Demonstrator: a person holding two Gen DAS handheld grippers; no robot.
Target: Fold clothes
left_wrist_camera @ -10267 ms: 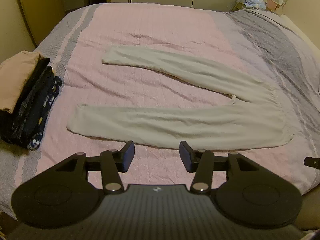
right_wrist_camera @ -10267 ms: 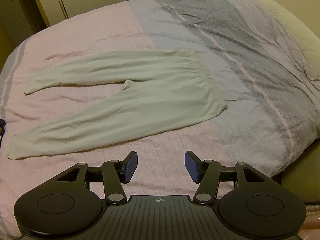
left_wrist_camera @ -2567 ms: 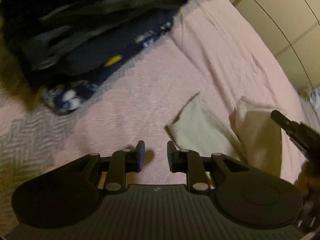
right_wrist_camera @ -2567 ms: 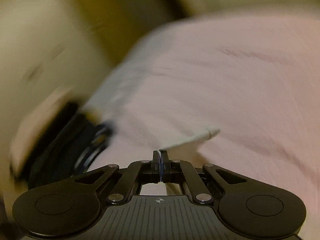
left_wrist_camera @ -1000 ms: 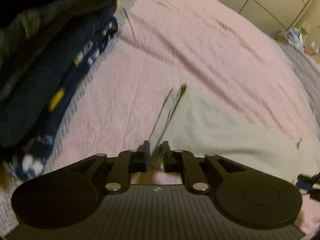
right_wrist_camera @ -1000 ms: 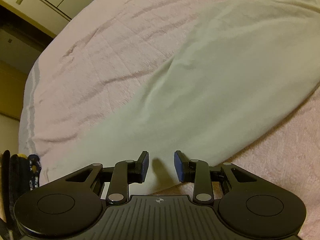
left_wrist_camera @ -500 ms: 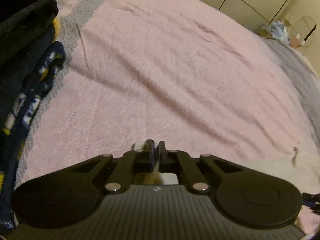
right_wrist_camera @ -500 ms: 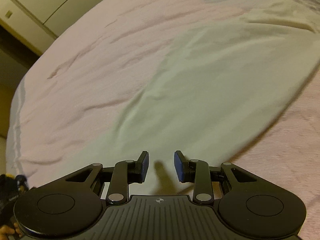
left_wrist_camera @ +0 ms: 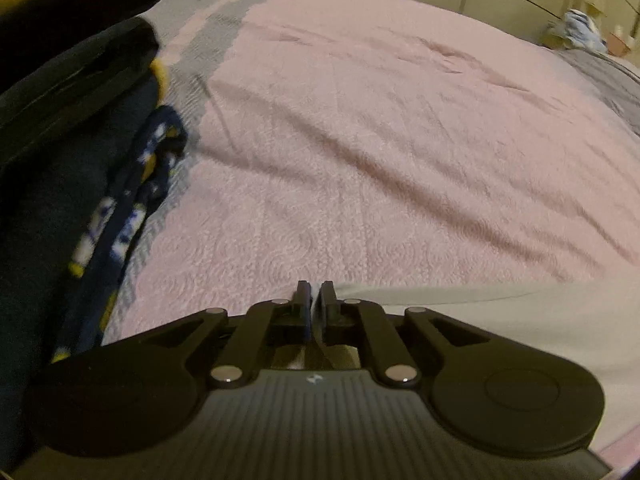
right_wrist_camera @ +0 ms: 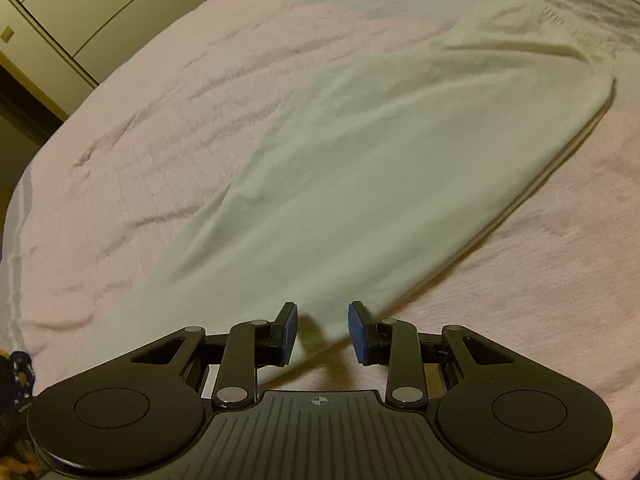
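Two tongs work over the pink bed. No writing shows anywhere. Left tongs are pinched on the pale pants at one end. Right tongs are spread apart, empty, above them. Pants lie long, stretching away toward the far right.
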